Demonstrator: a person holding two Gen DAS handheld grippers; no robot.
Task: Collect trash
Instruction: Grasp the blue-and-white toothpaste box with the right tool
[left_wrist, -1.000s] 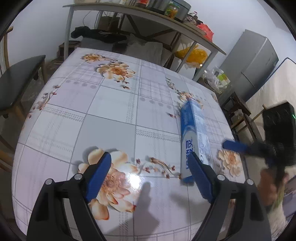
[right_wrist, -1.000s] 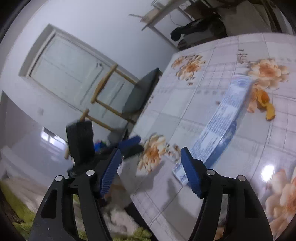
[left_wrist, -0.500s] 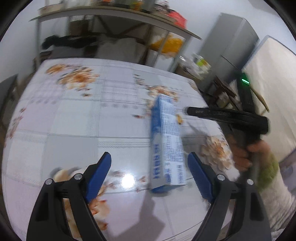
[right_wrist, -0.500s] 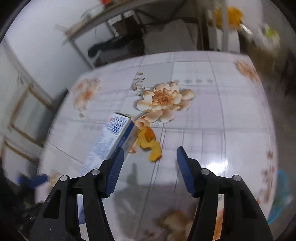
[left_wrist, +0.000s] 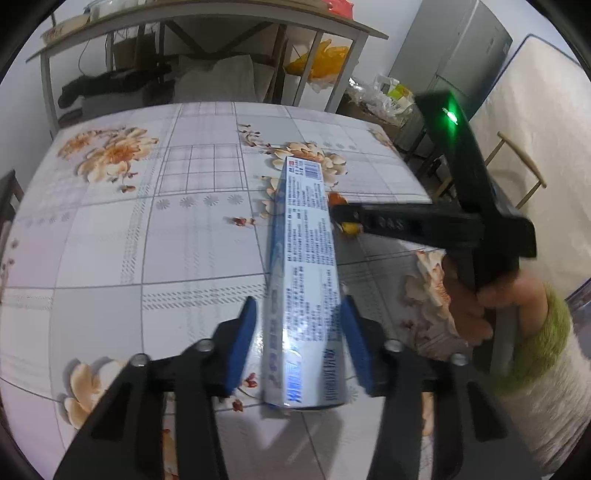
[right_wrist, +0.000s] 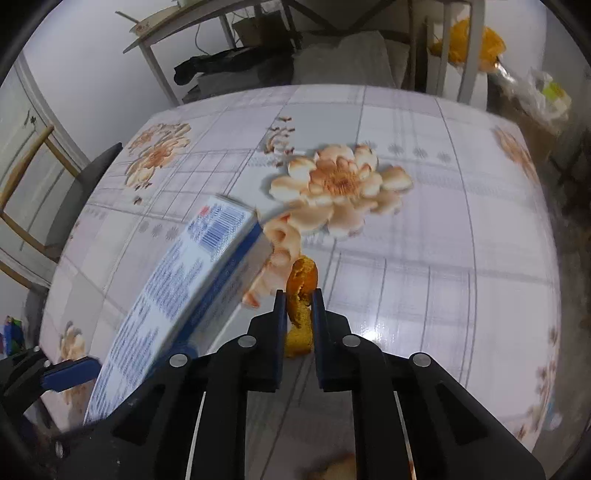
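A long blue-and-white toothpaste box lies lengthwise on the flowered tablecloth. My left gripper has its blue pads on both sides of the box's near end, closed on it. In the right wrist view the box looks raised at an angle at the left. My right gripper is shut on a piece of orange peel right beside the box's far end. The right gripper also shows in the left wrist view, with the peel mostly hidden behind it.
A metal shelf rack with clothes and bags stands behind the table. A grey fridge is at the back right. A chair stands at the table's left edge. Another scrap lies near the table's front edge.
My left gripper moved forward and closed around the box's near end. My right gripper swung over the table, came down and shut on the orange peel.
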